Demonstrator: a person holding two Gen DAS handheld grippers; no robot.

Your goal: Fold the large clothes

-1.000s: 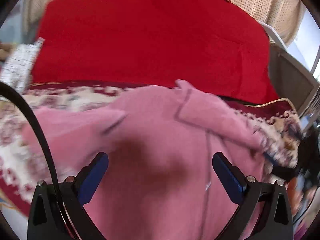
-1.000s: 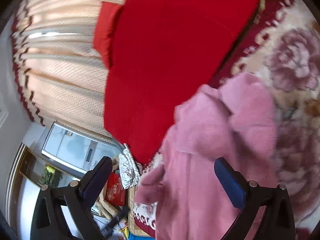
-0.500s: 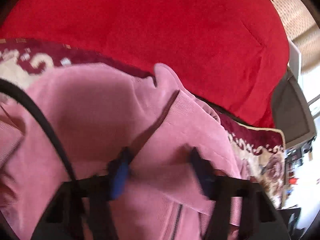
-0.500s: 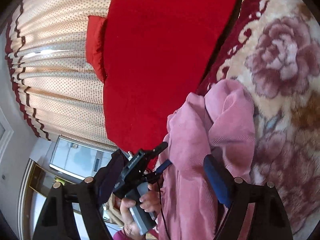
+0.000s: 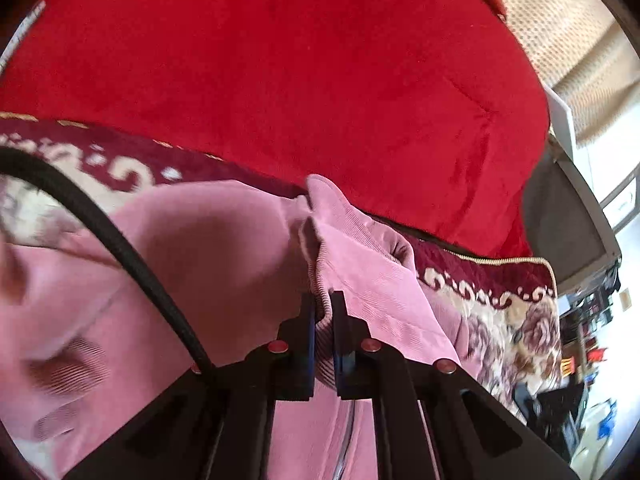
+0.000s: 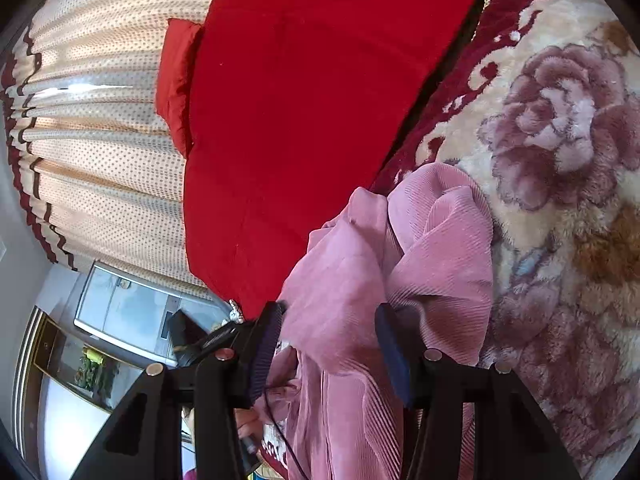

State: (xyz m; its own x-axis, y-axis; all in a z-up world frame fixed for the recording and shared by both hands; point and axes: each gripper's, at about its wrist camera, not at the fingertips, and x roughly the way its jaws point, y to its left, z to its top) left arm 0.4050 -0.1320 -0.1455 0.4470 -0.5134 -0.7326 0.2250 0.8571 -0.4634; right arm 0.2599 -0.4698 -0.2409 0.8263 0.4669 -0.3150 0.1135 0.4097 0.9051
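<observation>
The left gripper (image 5: 323, 312) is matte black plastic with blue pads on the inner faces of its two fingers (image 5: 305, 332). Small round red-topped screws sit along its arms, and a thick black braided cable (image 5: 120, 240) curves in beside those screws. The right gripper (image 6: 328, 344) has the same black frame, with dark blue ribbed pads and silvery round screws.

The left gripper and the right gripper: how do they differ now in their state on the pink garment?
The left gripper is shut, its fingers pinching a ribbed edge of the pink garment; the right gripper stands partly open. The left one holds a thin fold, while the right one has a thick bunch of the garment between its fingers, and its jaws have just been closing. Both have black frames and work over the floral blanket.
</observation>
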